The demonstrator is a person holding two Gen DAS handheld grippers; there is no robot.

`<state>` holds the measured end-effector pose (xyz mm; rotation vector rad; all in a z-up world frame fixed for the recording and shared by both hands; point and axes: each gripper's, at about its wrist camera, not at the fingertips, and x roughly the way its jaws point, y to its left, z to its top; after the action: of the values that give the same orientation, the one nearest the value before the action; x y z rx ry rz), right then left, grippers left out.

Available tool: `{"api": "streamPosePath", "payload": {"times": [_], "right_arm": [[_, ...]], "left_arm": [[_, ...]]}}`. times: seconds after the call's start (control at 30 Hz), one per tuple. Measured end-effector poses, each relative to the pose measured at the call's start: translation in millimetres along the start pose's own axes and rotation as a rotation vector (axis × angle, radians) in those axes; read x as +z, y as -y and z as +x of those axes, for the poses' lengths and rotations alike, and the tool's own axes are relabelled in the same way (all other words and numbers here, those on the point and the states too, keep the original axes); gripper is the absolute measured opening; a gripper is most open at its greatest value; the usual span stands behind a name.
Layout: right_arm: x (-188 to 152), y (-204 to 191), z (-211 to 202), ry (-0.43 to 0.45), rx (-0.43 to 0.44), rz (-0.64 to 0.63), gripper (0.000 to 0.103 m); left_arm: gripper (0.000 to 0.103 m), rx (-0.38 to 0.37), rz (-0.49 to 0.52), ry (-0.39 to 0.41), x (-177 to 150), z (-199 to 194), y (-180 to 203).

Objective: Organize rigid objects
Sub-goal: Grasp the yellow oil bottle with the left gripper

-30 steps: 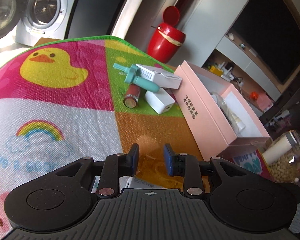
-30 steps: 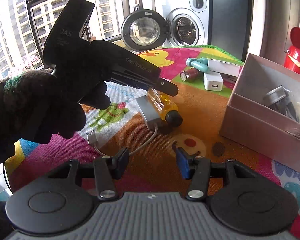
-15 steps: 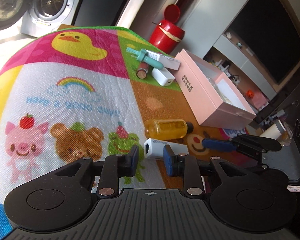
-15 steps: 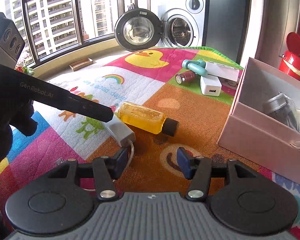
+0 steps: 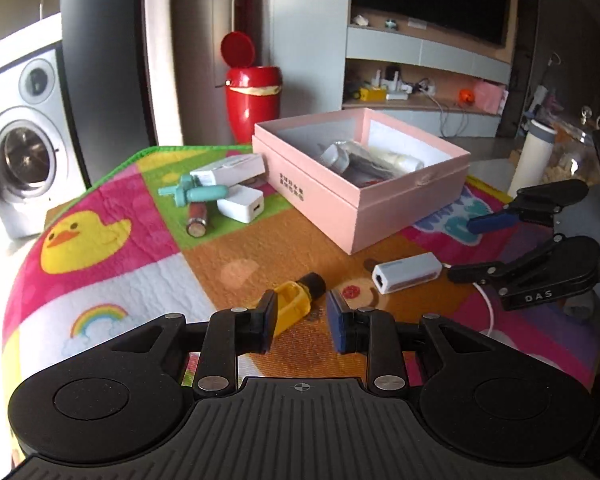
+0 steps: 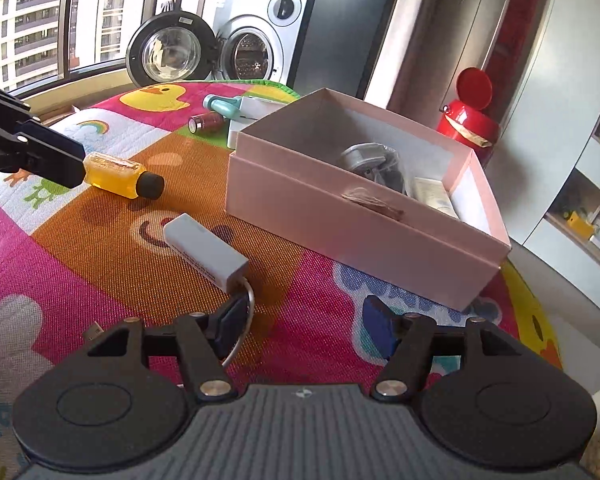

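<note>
An open pink box (image 5: 384, 196) (image 6: 352, 216) sits on a colourful play mat and holds a grey wrapped item (image 6: 366, 156) and a white tube. A yellow bottle with a black cap (image 5: 296, 306) (image 6: 120, 174) lies on the orange patch. My left gripper (image 5: 302, 322) is open, its left finger against the bottle's base. A white adapter with a cable (image 5: 406, 272) (image 6: 204, 246) lies just beyond my open, empty right gripper (image 6: 304, 328). A teal tool (image 5: 192, 194), a white charger (image 5: 242, 206), a white carton (image 5: 228, 168) and a brown tube (image 5: 198, 218) lie on the green patch.
A red bin (image 5: 252, 94) stands behind the mat. A washing machine with its door open (image 6: 256, 48) is at the far edge. Shelves with small items (image 5: 420, 88) and a jar (image 5: 564, 152) are at the right.
The left gripper has swung round and come down close to the yellow bottle. The right gripper has moved right toward the adapter and opened wider. The adapter now lies apart from the bottle.
</note>
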<state>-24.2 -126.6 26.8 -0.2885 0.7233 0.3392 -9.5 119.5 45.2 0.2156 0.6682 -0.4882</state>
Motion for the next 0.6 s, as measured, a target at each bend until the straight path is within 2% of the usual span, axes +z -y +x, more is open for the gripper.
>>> {"api": "streamPosePath", "payload": {"times": [0.1,0.13,0.17,0.23,0.33,0.43,0.53,0.6], "right_arm": [[-7.9,8.3,-5.5,-0.007,0.043,0.052,0.065],[-10.9,8.8,-7.5,-0.004,0.061,0.063,0.065],[-14.0,7.4,-9.7,0.001,0.086,0.071,0.065],[-17.2,4.2,-12.8,0.010,0.122,0.074,0.066],[-16.6,-3.6,-13.7,0.027,0.130,0.053,0.066],[-13.8,-4.4,-8.4,0.017,0.088,0.030,0.066],[-12.5,-0.2,-6.7,0.032,0.009,-0.032,0.067],[-12.3,5.7,-2.5,0.049,-0.126,-0.097,0.067]], "left_arm": [[0.031,0.041,0.102,-0.101,8.0,20.7,-7.6],[0.036,0.031,0.116,-0.123,8.7,25.2,-8.5],[0.036,0.025,0.132,-0.137,8.4,29.6,-8.2],[0.038,0.026,0.125,-0.143,6.6,34.1,-7.2],[0.035,0.005,0.037,-0.159,4.6,38.4,-7.4],[0.037,-0.041,-0.015,-0.169,-0.8,36.4,7.3],[0.035,-0.043,-0.054,-0.153,-4.4,30.9,22.0],[0.035,-0.031,-0.119,-0.128,-2.8,30.4,23.4]]}}
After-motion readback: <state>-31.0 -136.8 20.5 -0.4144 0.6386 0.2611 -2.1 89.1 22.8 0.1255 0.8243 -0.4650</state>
